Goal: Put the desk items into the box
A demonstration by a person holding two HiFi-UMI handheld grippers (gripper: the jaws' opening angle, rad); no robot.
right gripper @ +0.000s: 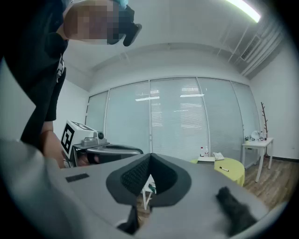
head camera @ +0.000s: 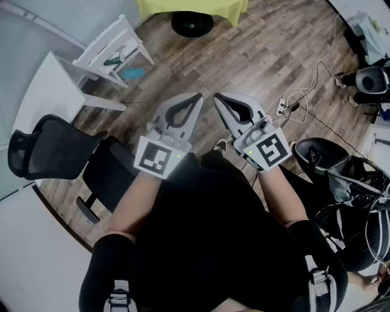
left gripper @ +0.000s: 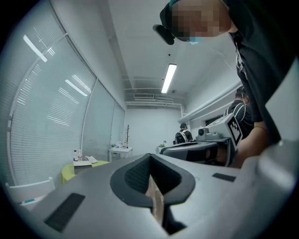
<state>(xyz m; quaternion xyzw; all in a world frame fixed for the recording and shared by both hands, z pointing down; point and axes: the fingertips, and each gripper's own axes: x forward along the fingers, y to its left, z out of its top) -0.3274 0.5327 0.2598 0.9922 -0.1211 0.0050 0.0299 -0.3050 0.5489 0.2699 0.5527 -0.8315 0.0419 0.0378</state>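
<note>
No desk items and no box show in any view. In the head view my left gripper (head camera: pixel 198 96) and right gripper (head camera: pixel 217 97) are held side by side in front of the person's body, over a wooden floor (head camera: pixel 256 55). Both are shut with their tips meeting and nothing between them. The left gripper view looks along its shut jaws, the left gripper (left gripper: pixel 150 157) pointing into an office room, with the right gripper's marker cube (left gripper: pixel 235 129) beside it. In the right gripper view the right gripper (right gripper: pixel 150 156) points at blinds-covered windows, and the left gripper (right gripper: pixel 100 150) shows at the left.
A black office chair (head camera: pixel 55 152) stands at the left by a white table (head camera: pixel 46 91) and a small white chair (head camera: pixel 116 49). A yellow-green round table (head camera: pixel 195 7) is ahead. A power strip with cables (head camera: pixel 285 107) and black bags (head camera: pixel 341 177) lie at the right.
</note>
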